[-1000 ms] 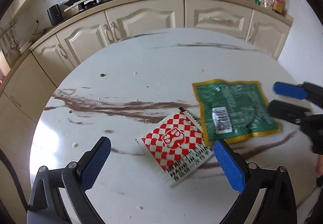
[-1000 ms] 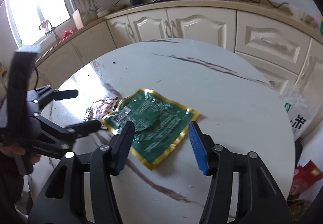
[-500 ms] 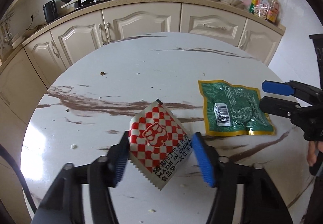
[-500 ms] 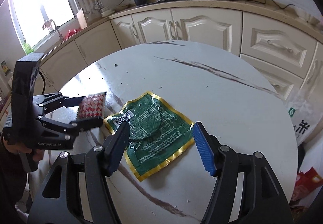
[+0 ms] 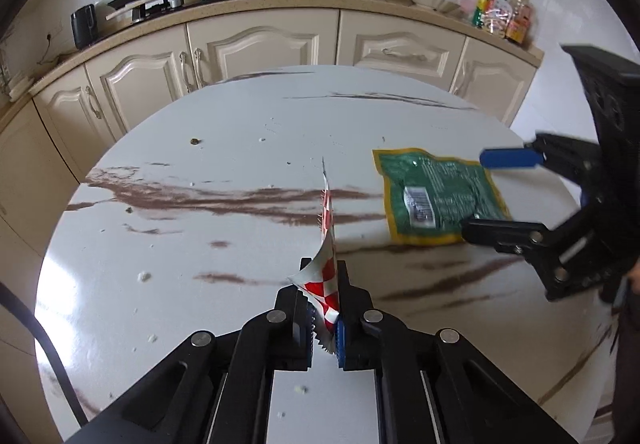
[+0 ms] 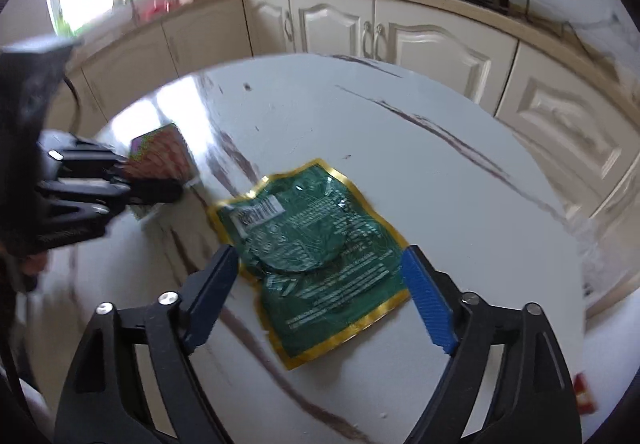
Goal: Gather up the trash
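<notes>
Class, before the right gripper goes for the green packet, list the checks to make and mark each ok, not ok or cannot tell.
1. Left gripper shut on the red checked wrapper: ok.
2. Right gripper open: ok.
3. Green packet between the right gripper's fingers: ok.
4. Green packet flat on the table, nothing on top: ok.
5. Left gripper apart from the green packet: ok.
6. Trash bin within reach: cannot tell, none in view.
</notes>
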The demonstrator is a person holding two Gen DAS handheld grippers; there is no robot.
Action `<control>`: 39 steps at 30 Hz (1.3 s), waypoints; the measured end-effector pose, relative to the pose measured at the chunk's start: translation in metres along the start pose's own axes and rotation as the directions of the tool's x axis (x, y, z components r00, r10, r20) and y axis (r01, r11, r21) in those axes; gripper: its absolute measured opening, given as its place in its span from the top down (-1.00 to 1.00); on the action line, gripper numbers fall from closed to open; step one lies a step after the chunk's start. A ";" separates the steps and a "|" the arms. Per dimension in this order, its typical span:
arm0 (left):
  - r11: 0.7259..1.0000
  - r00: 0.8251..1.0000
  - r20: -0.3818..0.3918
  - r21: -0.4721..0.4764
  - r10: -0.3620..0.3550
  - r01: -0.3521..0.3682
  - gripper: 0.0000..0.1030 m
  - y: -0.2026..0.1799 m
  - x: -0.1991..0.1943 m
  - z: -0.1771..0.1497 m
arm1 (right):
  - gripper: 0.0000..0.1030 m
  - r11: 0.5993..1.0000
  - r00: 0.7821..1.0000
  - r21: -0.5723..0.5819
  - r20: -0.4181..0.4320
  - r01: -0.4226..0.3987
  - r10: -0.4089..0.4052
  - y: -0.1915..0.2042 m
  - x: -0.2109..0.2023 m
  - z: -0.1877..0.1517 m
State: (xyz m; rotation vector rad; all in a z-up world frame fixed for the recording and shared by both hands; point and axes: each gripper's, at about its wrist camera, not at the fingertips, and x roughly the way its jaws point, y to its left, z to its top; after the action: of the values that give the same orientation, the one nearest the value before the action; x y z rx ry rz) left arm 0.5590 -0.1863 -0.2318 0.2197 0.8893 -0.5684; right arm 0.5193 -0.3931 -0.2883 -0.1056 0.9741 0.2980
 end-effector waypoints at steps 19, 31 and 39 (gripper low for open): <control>0.999 0.996 0.085 -0.041 -0.012 0.016 0.92 -0.011 -0.111 -0.066 | -0.74 0.996 0.999 -0.085 -0.049 -0.013 0.009 0.001 0.003 -0.007; 0.996 0.994 0.105 -0.088 -0.009 0.018 0.92 -0.006 -0.178 -0.119 | -1.00 0.988 0.992 -0.135 -0.110 -0.070 0.055 -0.007 0.026 0.017; 0.994 0.994 0.112 -0.106 0.006 0.006 0.92 -0.006 -0.200 -0.132 | -1.00 0.984 0.989 -0.146 -0.123 -0.099 0.081 0.000 0.045 0.039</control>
State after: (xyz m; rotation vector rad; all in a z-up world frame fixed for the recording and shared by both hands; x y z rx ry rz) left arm 0.3682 -0.0620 -0.1563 0.0902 0.8084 -0.5267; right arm 0.5737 -0.3751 -0.3040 -0.2205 1.0729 0.4538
